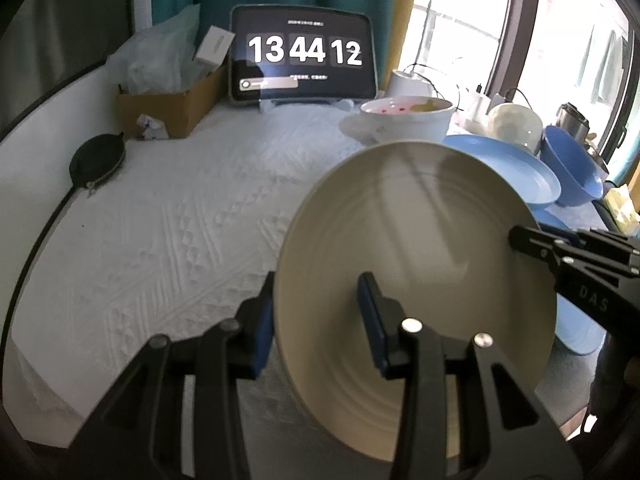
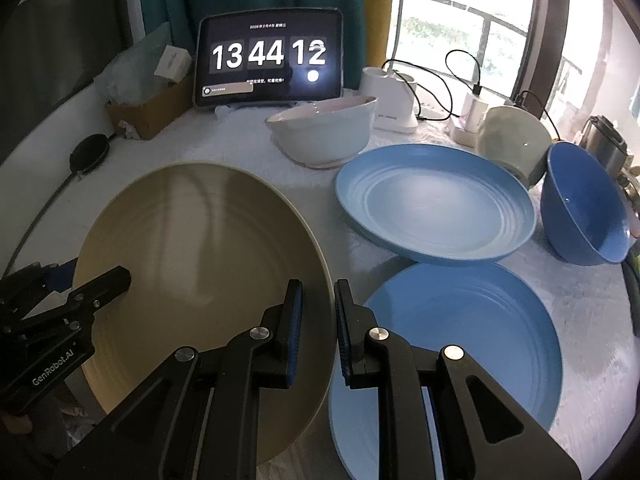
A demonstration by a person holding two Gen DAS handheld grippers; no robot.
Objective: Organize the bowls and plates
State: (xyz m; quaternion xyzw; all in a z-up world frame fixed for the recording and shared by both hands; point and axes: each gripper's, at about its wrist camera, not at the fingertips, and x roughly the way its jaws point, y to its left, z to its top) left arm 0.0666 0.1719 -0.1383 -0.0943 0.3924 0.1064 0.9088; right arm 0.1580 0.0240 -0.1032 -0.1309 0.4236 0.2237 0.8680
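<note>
while you hold the beige plate [image 2: 200,248] off the white cloth [image 1: 160,232], both claws clamp its rim.

your left gripper [image 1: 316,322] and right gripper [image 2: 316,328] pinch opposite edges; it's ridged, glossy, tilted, beside two blue plates [image 2: 436,204].

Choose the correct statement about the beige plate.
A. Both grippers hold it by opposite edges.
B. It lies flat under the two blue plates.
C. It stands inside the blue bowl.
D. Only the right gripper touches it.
A: the left gripper has the rim of the beige plate between its pads, and the right gripper clamps the opposite edge, tilted beside the blue plates.
</note>
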